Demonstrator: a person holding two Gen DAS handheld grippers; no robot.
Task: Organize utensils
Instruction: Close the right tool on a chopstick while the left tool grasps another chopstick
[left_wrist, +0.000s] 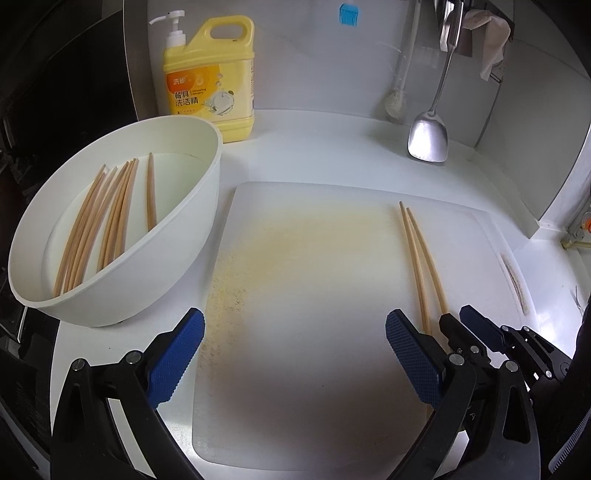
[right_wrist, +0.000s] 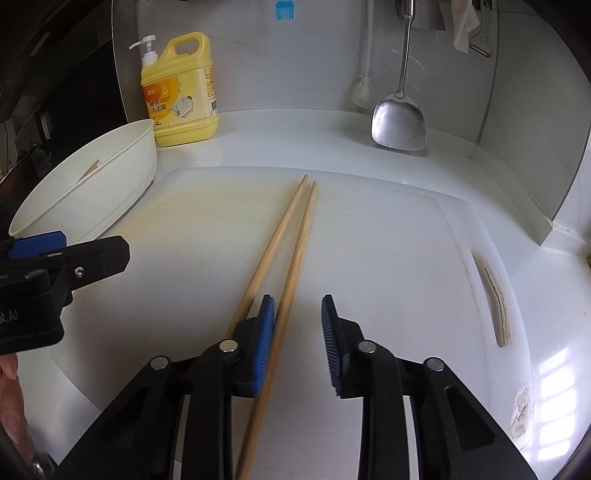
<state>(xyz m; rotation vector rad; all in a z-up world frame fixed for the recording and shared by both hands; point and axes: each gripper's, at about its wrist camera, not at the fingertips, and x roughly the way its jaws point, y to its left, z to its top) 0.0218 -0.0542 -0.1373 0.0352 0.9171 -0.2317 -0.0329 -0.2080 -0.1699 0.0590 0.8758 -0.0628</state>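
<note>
Risk: the right claw (right_wrist: 297, 343), half open and gripping nothing, straddles only one of two chopsticks (right_wrist: 291, 254) on the cutting board (right_wrist: 388, 258); closing may scissor or roll the smooth round pair. Left claw (left_wrist: 295, 354): wide open, empty. Bowl (left_wrist: 207, 206), far left on the tabletop: glossy white, holding more slim wooden chopsticks (left_wrist: 110, 214).
</note>
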